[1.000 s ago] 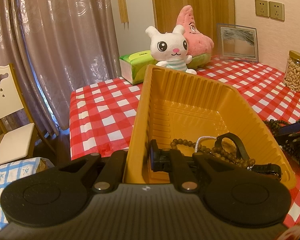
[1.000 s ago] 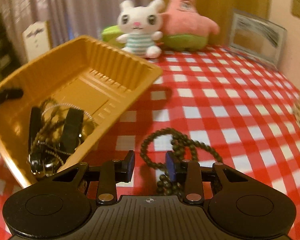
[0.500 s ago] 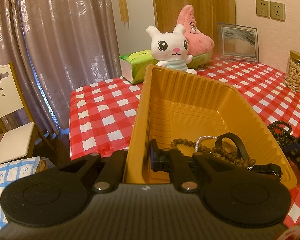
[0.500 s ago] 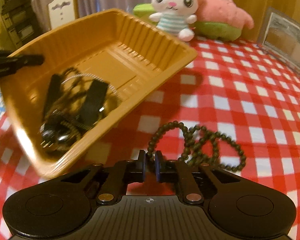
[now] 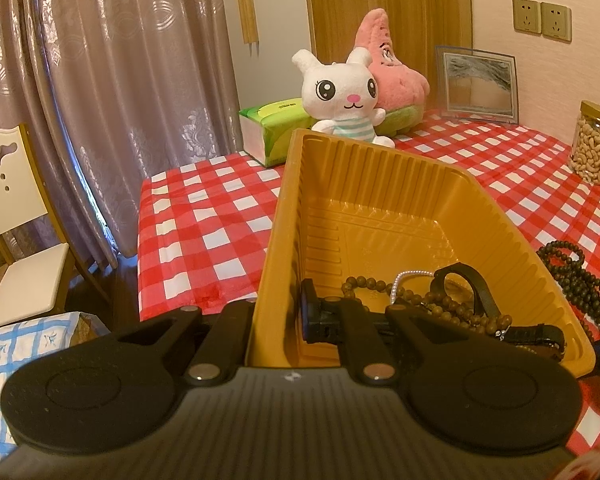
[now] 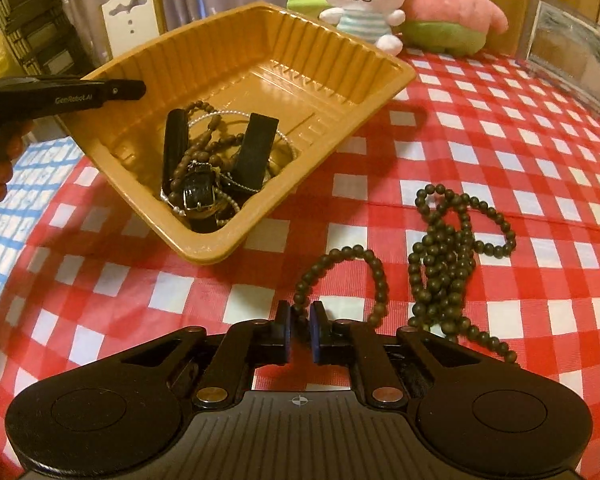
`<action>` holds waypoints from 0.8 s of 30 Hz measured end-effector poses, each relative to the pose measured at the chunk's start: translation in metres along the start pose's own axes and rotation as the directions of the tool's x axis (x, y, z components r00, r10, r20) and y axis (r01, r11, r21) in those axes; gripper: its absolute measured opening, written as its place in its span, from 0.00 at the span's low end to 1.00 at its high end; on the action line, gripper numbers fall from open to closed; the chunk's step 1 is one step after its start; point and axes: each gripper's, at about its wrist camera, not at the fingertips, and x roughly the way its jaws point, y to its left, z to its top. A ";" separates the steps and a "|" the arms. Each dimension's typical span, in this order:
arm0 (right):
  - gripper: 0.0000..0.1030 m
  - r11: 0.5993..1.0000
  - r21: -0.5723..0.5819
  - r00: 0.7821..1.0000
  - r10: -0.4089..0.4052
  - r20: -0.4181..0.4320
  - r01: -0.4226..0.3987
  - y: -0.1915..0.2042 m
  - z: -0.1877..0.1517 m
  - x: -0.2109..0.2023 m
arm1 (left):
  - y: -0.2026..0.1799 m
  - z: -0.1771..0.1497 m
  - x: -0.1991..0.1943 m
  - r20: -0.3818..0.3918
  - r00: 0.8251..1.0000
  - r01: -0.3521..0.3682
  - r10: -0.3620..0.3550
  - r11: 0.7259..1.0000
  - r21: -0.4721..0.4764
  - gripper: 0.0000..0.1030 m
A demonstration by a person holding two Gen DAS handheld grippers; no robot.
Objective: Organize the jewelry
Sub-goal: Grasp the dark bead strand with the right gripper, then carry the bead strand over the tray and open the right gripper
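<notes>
My left gripper (image 5: 278, 312) is shut on the near wall of a yellow plastic tray (image 5: 364, 184) and holds it tilted, one corner on the table. The tray (image 6: 340, 56) holds a brown bead bracelet (image 6: 204, 144), a pearl strand and black straps (image 6: 256, 152), all slid to its low corner. My right gripper (image 6: 300, 334) is shut on one end of a long dark bead necklace (image 6: 444, 252). The necklace trails to the right over the checked cloth and also shows in the left wrist view (image 5: 576, 276).
Plush rabbit (image 5: 344, 96), pink star plush (image 5: 396, 76) and tissue box (image 5: 272, 128) stand at the table's far side. A picture frame (image 5: 478, 80) and a nut jar (image 5: 594, 142) stand at the right. A white chair (image 5: 16, 216) stands beyond the left table edge.
My right gripper closed on the necklace end and pulled back and up, drawing the beads out along the cloth. The left gripper and tray held still.
</notes>
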 end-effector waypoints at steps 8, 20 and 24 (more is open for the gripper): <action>0.06 0.981 0.192 0.999 0.018 0.042 -0.026 -0.018 -0.001 -0.010 | -0.002 0.000 0.000 0.002 1.000 -0.001 0.001 1.000 0.002 0.08; 0.06 0.897 0.426 0.978 0.030 0.205 -0.117 -0.049 0.021 -0.071 | -0.003 0.002 0.000 0.002 1.000 0.000 0.000 1.000 0.006 0.08; 0.06 0.894 0.429 0.970 0.023 0.243 -0.129 -0.045 0.032 -0.083 | -0.004 0.002 0.000 0.002 1.000 0.001 -0.001 1.000 0.007 0.08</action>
